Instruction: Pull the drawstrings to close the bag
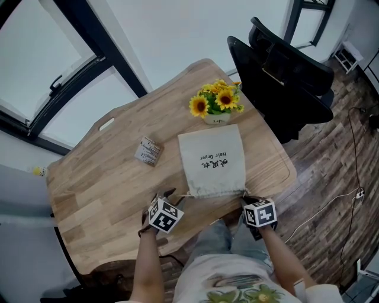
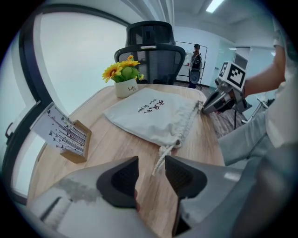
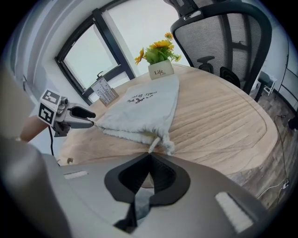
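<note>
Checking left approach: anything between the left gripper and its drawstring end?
Nothing visible. The left gripper has its jaws apart, with the drawstring end lying on bare table between their tips. The card box sits well off to the side.

I read this as an office. A black mesh swivel chair [image 1: 284, 71] stands at the far edge of the pale wooden surface [image 1: 106, 177], and tall dark-framed windows [image 1: 35, 59] line one wall. Strip lights [image 2: 215, 4] run across the ceiling. A person [image 2: 195, 62] stands far back, and cables [image 1: 354, 154] trail over plank flooring [image 1: 325, 160].
</note>
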